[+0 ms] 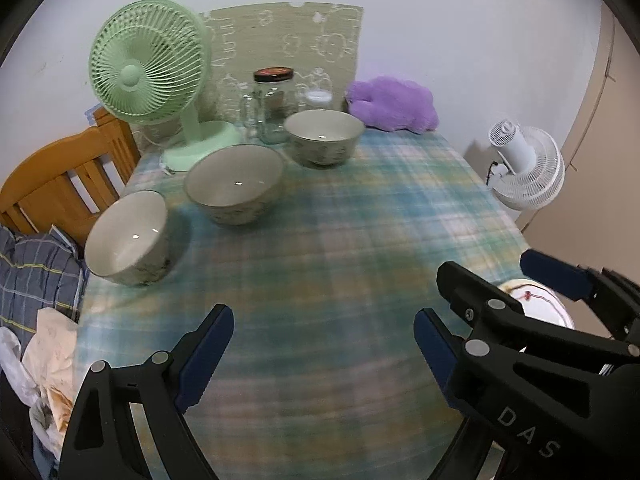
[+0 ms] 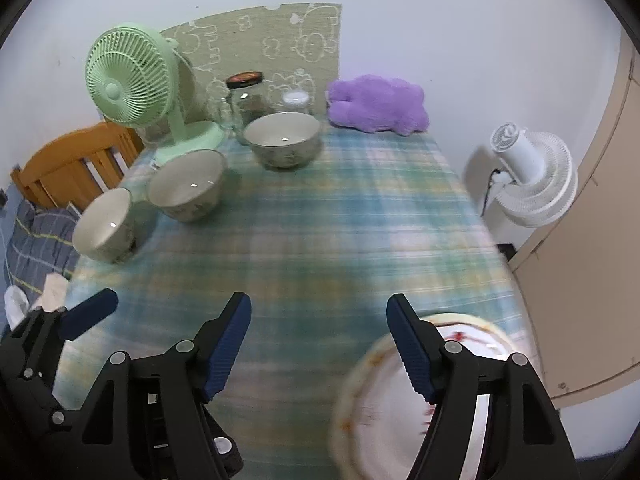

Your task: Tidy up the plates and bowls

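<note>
On a plaid tablecloth (image 1: 340, 208) in blue, green and yellow: three cream bowls (image 1: 235, 184), all upright, strung in a diagonal line from the near left edge toward the far middle. Nearest bowl (image 2: 105, 226) right at the left edge, close beside the middle bowl (image 2: 187, 185); farthest bowl (image 2: 283, 145) set apart, just in front of the glassware.

Near the right front corner: one white plate (image 2: 384, 404) with a yellowish rim and small red markings, lying flat, partly hidden behind a gripper finger. Blurred, so pattern hard to make out.

Along the back wall, counted left to right: one mint-green desk fan (image 1: 148, 64) — one glass mug (image 1: 252, 114), one glass jar with a dark lid (image 1: 274, 100), one small clear container with a white lid (image 1: 319, 98) — one purple plush cushion (image 1: 394, 104). One patterned green mat (image 2: 260, 44) propped against the wall behind them.

Off the table: one white fan (image 2: 532, 172) on the right, one wooden chair (image 1: 60, 176) on the left with striped fabric (image 1: 36, 276) draped beside it.

Two grippers, both hovering low over the near edge. Left gripper (image 1: 324, 356) with blue-padded fingers spread wide, gripping nothing. Right gripper (image 2: 318, 346) likewise spread wide, its right finger (image 2: 408, 348) overlapping the plate's rim in view; contact impossible to judge. Each gripper visible at the edge of the other's view, side by side.
</note>
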Demonstrator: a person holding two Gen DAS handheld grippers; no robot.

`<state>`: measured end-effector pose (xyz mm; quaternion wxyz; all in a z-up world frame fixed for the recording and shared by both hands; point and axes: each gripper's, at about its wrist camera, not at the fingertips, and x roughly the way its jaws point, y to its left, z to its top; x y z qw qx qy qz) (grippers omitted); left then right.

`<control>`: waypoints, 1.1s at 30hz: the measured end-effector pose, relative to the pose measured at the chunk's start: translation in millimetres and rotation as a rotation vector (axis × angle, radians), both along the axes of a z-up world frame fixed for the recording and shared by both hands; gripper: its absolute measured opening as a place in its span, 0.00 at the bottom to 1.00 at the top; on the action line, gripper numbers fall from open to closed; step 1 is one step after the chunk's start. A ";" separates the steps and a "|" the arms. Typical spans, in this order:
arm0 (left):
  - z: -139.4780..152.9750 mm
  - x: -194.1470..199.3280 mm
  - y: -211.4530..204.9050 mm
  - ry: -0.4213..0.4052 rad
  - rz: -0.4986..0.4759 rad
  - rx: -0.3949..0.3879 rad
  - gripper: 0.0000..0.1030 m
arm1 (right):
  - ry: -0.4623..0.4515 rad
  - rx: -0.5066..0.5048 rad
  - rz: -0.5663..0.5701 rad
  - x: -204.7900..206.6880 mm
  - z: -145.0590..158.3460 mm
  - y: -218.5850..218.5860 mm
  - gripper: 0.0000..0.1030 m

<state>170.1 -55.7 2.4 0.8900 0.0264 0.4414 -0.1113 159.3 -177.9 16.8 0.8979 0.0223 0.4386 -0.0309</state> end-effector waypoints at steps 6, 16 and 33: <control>2.9 18.5 42.0 -0.025 0.021 0.009 0.90 | -0.016 0.032 -0.010 19.8 1.1 42.5 0.71; -3.9 65.1 110.5 -0.044 0.121 0.065 0.88 | -0.028 0.083 0.018 70.2 -6.9 109.1 0.71; -47.9 136.1 199.7 0.028 0.325 0.095 0.62 | 0.004 0.101 0.086 156.2 -42.4 201.4 0.59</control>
